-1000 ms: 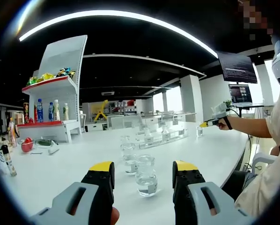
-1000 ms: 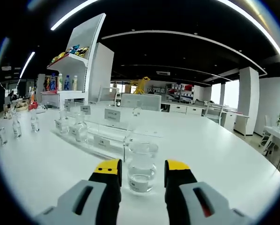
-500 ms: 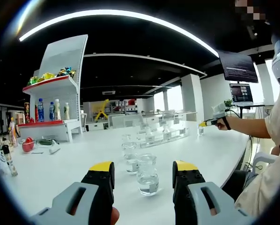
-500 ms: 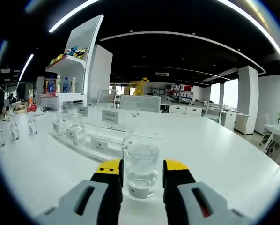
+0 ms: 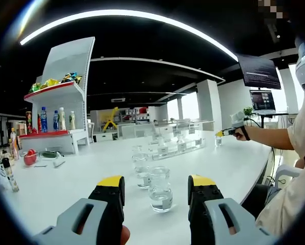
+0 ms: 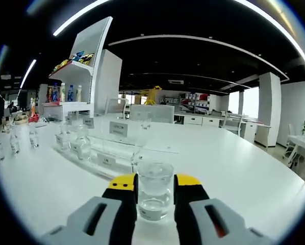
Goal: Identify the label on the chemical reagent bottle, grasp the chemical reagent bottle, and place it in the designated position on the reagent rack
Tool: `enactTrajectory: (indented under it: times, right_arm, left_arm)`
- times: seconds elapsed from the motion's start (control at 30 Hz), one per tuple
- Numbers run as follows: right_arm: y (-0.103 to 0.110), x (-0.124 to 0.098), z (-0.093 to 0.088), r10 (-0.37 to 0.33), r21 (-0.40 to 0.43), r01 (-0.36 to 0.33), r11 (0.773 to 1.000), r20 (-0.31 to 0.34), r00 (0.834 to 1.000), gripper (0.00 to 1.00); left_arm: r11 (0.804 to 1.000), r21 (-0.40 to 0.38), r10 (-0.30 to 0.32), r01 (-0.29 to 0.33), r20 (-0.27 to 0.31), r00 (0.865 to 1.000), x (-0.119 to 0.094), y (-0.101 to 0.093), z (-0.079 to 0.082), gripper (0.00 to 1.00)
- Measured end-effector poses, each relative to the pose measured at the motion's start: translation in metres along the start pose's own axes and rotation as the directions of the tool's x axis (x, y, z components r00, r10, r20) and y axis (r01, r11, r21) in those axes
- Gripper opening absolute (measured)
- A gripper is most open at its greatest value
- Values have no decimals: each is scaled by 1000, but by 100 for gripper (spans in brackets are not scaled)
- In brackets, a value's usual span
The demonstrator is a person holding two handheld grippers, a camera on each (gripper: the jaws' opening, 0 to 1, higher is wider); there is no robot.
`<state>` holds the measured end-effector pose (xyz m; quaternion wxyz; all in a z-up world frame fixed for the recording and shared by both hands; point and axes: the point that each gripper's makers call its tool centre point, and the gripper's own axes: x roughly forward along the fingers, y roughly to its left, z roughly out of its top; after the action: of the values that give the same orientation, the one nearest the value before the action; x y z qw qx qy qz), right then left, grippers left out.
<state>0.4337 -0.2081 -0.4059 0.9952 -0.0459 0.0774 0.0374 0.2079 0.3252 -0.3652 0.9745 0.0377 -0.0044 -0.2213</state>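
Left claw [image 5: 156, 186]: jaws spread wide, level, low over the worktop [image 5: 66, 189]. Right claw [image 6: 155, 181]: jaws drawn in against a glass bottle [image 6: 154, 190]; seen from the left gripper view, held out on an extended forearm.

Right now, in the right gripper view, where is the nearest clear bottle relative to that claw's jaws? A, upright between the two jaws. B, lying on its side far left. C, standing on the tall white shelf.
A: the clear bottle stands upright on the white table, between the jaws of the right claw, which hug both its sides.
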Motion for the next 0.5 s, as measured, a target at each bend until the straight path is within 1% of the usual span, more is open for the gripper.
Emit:
enactTrajectory:
  times: [0.07, 0.2, 0.5]
  right_arm:
    - [0, 1, 0, 1, 7, -1, 1000, 2, 1000, 25]
    - [1, 1, 1, 0, 7, 0, 1000, 4, 1000, 24]
    - [1, 1, 1, 2, 6, -2, 1000, 12, 1000, 24]
  left_arm:
    - [1000, -2, 2, -2, 8, 1000, -1, 1, 1, 49]
    - [1000, -4, 1, -1, -1, 1000, 2, 0, -2, 49]
    - [1000, -4, -6, 6, -4, 1000, 3, -2, -3, 50]
